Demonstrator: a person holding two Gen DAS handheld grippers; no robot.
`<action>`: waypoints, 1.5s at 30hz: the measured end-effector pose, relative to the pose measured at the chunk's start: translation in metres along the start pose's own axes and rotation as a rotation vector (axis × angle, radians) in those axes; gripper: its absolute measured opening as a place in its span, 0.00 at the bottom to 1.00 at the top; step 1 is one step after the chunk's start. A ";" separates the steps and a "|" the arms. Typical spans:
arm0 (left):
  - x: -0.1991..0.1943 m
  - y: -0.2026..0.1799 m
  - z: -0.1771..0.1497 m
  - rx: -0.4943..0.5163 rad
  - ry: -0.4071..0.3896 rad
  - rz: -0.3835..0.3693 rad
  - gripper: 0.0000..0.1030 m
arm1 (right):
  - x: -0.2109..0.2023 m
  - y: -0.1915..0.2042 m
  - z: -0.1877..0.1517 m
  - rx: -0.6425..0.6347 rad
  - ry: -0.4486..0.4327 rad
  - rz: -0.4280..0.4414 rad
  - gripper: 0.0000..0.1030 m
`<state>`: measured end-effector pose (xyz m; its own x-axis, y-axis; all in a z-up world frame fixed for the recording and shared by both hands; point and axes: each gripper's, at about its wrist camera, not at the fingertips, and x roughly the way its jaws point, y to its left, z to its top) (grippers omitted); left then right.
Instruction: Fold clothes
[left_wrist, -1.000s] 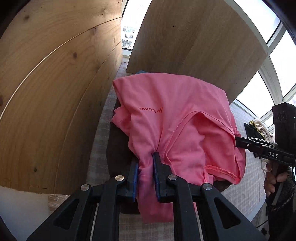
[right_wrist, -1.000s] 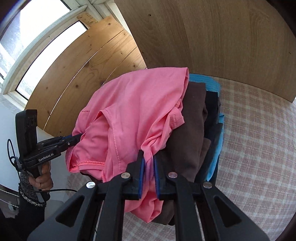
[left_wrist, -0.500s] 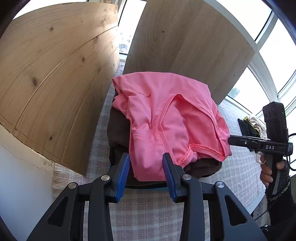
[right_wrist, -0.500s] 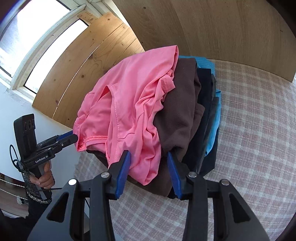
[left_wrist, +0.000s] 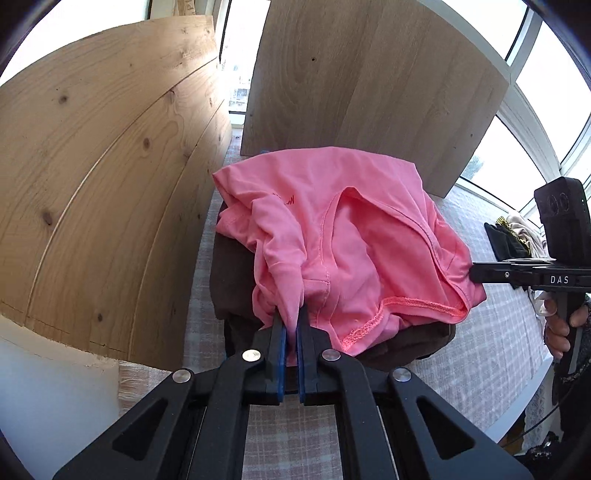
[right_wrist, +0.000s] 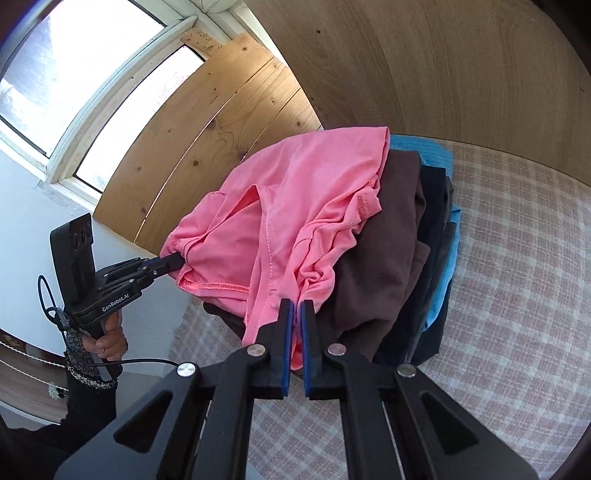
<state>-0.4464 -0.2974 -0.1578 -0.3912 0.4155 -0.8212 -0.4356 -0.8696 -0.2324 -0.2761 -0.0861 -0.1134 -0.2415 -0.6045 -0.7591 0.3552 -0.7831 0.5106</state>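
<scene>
1. A crumpled pink jersey T-shirt (left_wrist: 354, 236) lies on top of a stack of folded clothes on a table covered with a pale pink-and-white checked cloth (right_wrist: 517, 266).
2. The left claw (left_wrist: 290, 325) is clenched on a bunched fold at the near edge of the pink T-shirt, its blue pads (left_wrist: 282, 343) pressed against the fabric.
3. The right claw (right_wrist: 295, 314) is clenched on another bunched fold of the same T-shirt, at the shirt's opposite side; the left wrist view shows its black tip touching the hem.
4. Under the T-shirt lies a dark brown fleece garment (right_wrist: 380, 258), then a navy garment (right_wrist: 432, 229), with a light blue garment (right_wrist: 448, 266) at the bottom of the stack.
5. Two wooden boards stand behind the stack: a knotty pine panel (left_wrist: 110, 184) and a smoother oak-coloured panel (left_wrist: 369, 85).
6. A person's hand (right_wrist: 109, 334) grips the left claw's black handle.
7. Bright windows (left_wrist: 546, 92) show past the boards.
</scene>
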 end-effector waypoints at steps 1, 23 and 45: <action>-0.004 0.001 0.002 0.004 -0.009 0.008 0.03 | -0.002 0.001 0.001 0.003 -0.002 0.001 0.04; -0.010 -0.057 0.000 0.156 0.000 0.075 0.23 | 0.010 -0.009 0.012 -0.031 0.020 -0.117 0.43; 0.077 -0.183 -0.009 0.407 0.109 -0.105 0.23 | 0.035 -0.026 0.121 -0.176 0.051 -0.092 0.03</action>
<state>-0.3899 -0.1089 -0.1832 -0.2496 0.4466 -0.8592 -0.7611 -0.6390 -0.1110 -0.4029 -0.1049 -0.1045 -0.2361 -0.5200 -0.8209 0.4871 -0.7943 0.3630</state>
